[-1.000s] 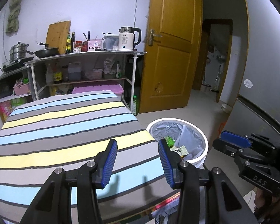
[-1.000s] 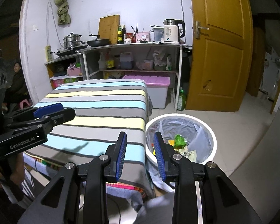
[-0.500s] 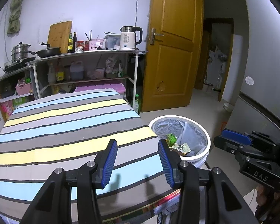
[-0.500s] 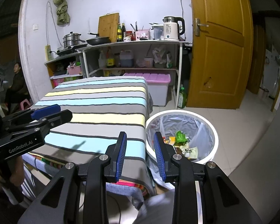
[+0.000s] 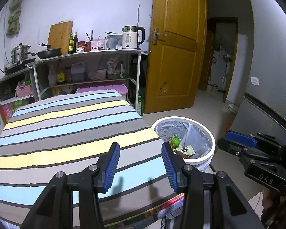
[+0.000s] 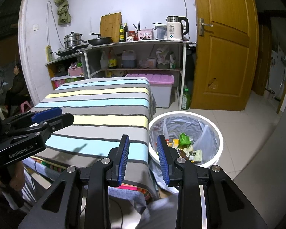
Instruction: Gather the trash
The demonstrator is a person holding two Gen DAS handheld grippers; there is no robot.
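Observation:
A white trash bin (image 5: 211, 148) with a grey liner stands on the floor right of the striped table (image 5: 66, 133); it also shows in the right wrist view (image 6: 218, 148). Green and yellow wrappers (image 6: 185, 139) lie inside it, also seen in the left wrist view (image 5: 174, 140). My left gripper (image 5: 141, 165) is open and empty above the table's near right corner. My right gripper (image 6: 144, 157) is open and empty, held over the table edge beside the bin. Each gripper shows in the other's view: the right (image 5: 238, 143), the left (image 6: 47, 118).
A shelf unit (image 5: 85, 57) with a kettle (image 5: 131, 38), pans, bottles and a cutting board stands behind the table. A pink-lidded box (image 6: 152, 79) sits under it. A wooden door (image 5: 173, 57) stands open to the right. A person (image 6: 19, 82) sits at far left.
Both grippers have drawn back and risen slightly, so the table and bin look a little farther. Both stay open and empty.

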